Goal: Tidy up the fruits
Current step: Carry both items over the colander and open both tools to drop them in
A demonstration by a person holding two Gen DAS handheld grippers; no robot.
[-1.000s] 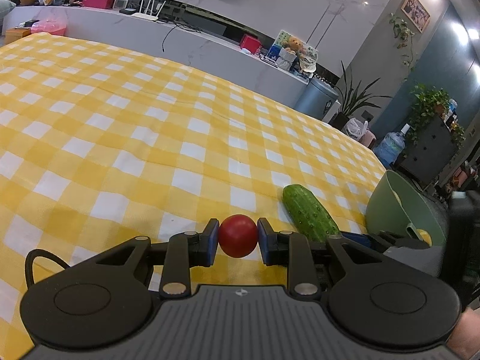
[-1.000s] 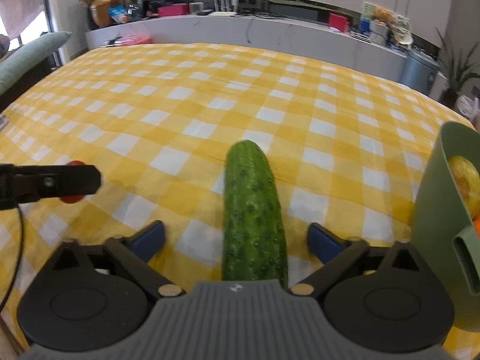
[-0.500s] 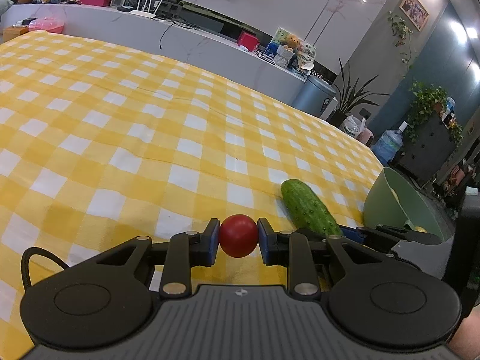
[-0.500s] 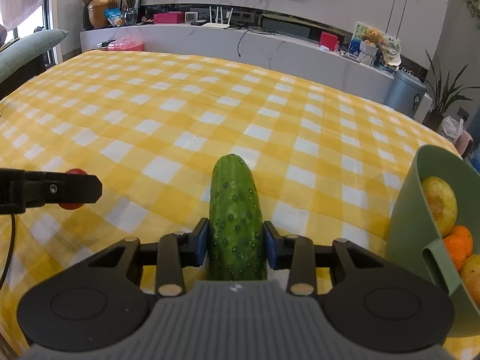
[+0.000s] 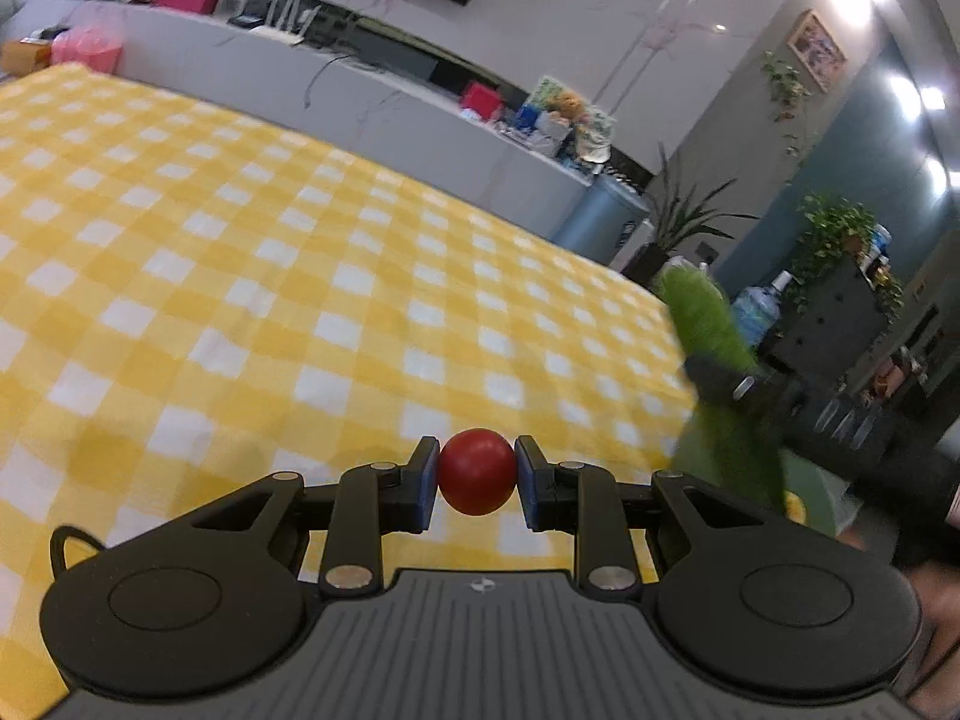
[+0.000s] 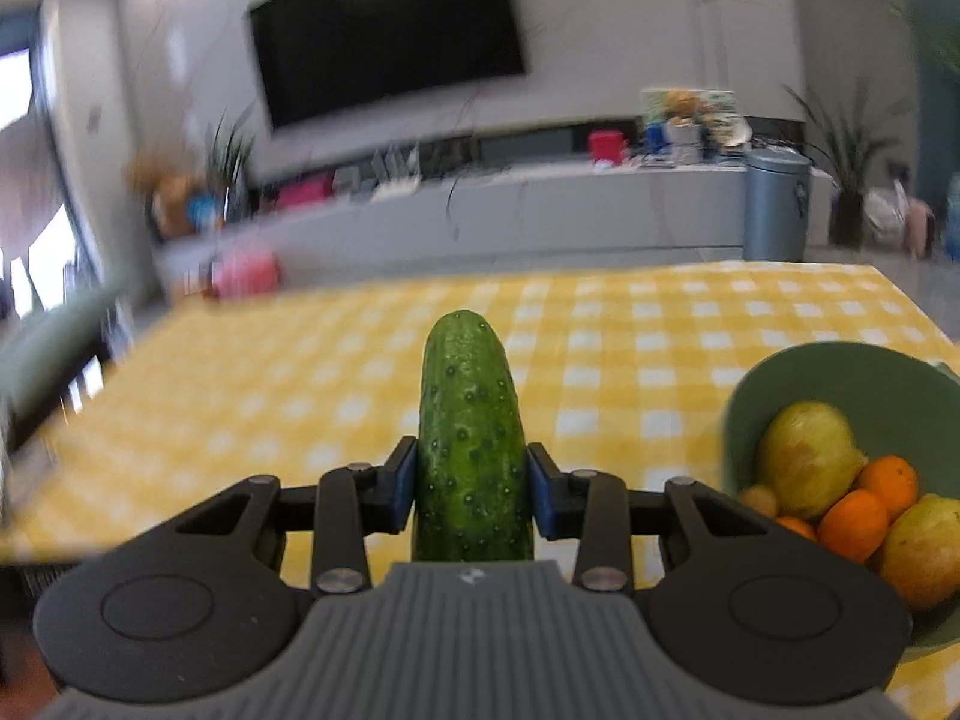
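Left tool (image 5: 476, 473) clamped on a small red tomato (image 5: 476, 471) above the yellow checked surface (image 5: 240, 276), right tool (image 6: 471, 483) clamped on an upright cucumber (image 6: 469, 438) lifted clear of the surface, green bowl (image 6: 840, 372) of oranges (image 6: 852, 525) and yellow fruit (image 6: 807, 456) near right

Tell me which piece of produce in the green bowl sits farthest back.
The large yellow-green fruit at the back of the green bowl. The oranges and the other yellow fruit lie in front of it, nearer the camera.

Clamped cucumber (image 6: 471, 438), red tomato (image 5: 476, 471)
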